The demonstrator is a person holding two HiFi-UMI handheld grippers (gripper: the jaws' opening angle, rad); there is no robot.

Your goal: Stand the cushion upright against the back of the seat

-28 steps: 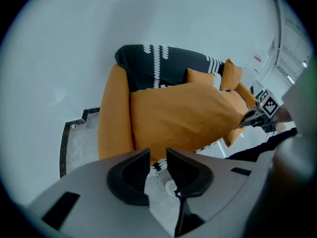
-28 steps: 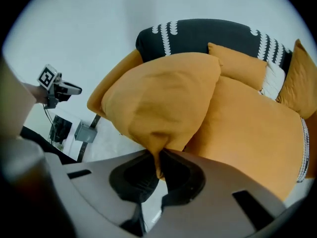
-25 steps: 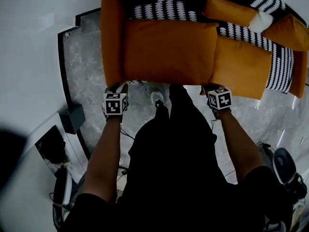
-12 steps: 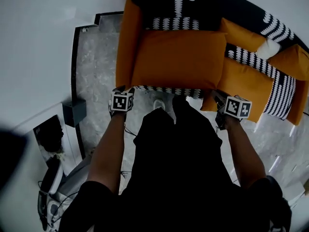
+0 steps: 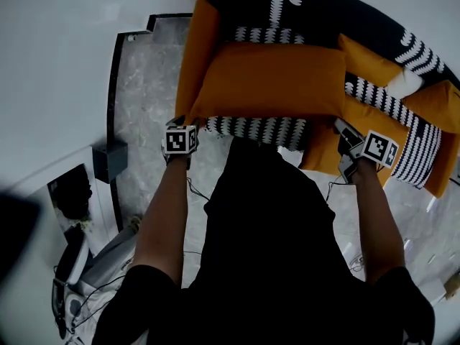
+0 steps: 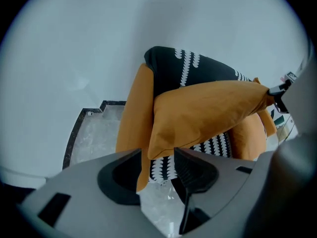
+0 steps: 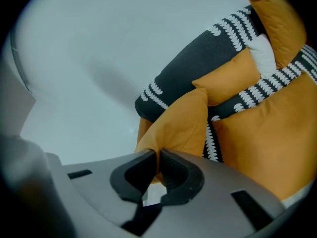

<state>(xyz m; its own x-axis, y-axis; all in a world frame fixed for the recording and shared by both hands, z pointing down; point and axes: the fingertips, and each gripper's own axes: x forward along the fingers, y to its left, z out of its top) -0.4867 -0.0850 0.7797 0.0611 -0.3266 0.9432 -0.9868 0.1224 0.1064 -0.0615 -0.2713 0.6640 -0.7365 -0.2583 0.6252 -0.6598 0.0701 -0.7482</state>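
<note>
A big orange cushion (image 5: 273, 81) lies across the sofa seat (image 5: 259, 129), in front of the black patterned backrest (image 5: 287, 6). My left gripper (image 5: 188, 122) is at the cushion's front left corner. Its jaws are opening, and in the left gripper view the cushion (image 6: 208, 108) has its corner loose between the wide left gripper (image 6: 157, 155) jaws. My right gripper (image 5: 339, 126) is at the front right corner. In the right gripper view the right gripper (image 7: 157, 155) pinches a fold of the cushion (image 7: 181, 125), and its jaws are still closing. The cushion's right end is raised.
More orange cushions (image 5: 363, 124) and a white pillow (image 5: 402, 82) fill the sofa to the right. The orange armrest (image 5: 192, 56) borders the cushion on the left. A black box (image 5: 108, 161) stands by the white wall, and cables and gear (image 5: 79, 279) lie at the lower left.
The right gripper rose and moved right with its corner of the cushion. The cushion's front edge lifted back, baring the striped seat front. The left jaws spread apart.
</note>
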